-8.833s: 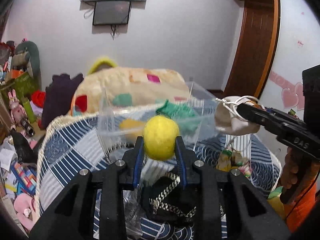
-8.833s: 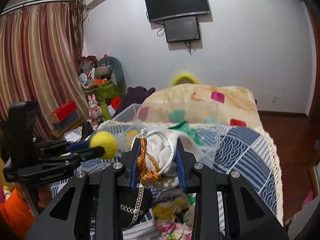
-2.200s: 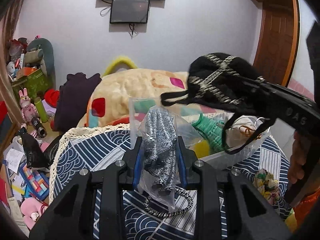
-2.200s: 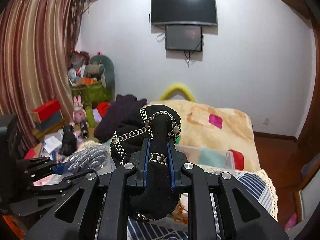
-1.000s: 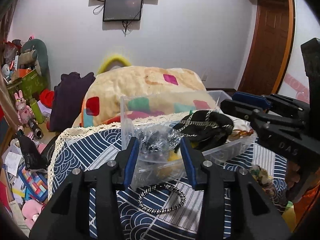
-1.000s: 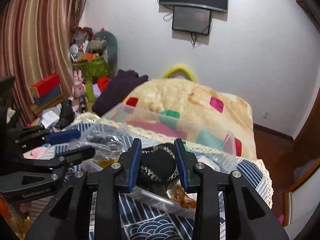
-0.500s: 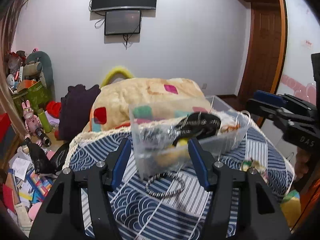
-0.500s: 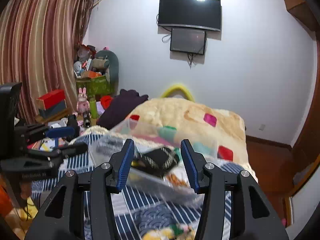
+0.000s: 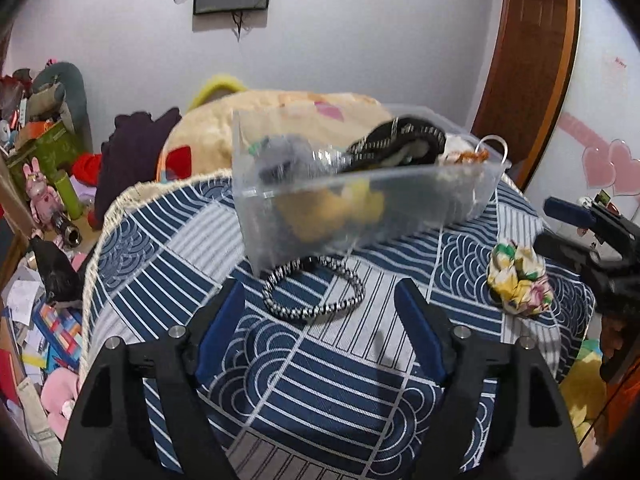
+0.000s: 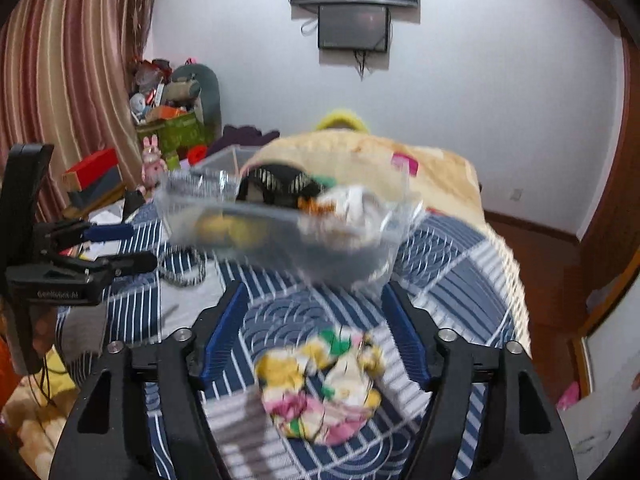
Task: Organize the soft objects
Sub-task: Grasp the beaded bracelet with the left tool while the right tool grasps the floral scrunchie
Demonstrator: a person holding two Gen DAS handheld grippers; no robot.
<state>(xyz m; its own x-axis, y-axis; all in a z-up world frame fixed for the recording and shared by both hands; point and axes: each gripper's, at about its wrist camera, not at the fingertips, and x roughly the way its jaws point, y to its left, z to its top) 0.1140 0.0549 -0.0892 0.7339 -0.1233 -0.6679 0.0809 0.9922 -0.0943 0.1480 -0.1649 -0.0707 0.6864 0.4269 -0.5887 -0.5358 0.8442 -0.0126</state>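
Both grippers empty, fingers spread wide: left gripper (image 9: pixel 320 308), right gripper (image 10: pixel 314 316). Clear bin (image 9: pixel 360 216) of soft items sits on the blue patterned cloth (image 9: pixel 320 392). Braided band (image 9: pixel 314 294) lies just before it; floral scrunchie (image 10: pixel 320 384) sits under the right gripper.

Your left gripper (image 9: pixel 320 312) gapes over a braided band (image 9: pixel 314 292) before the filled clear bin (image 9: pixel 400 204); floral scrunchie (image 9: pixel 518 280) lies right.
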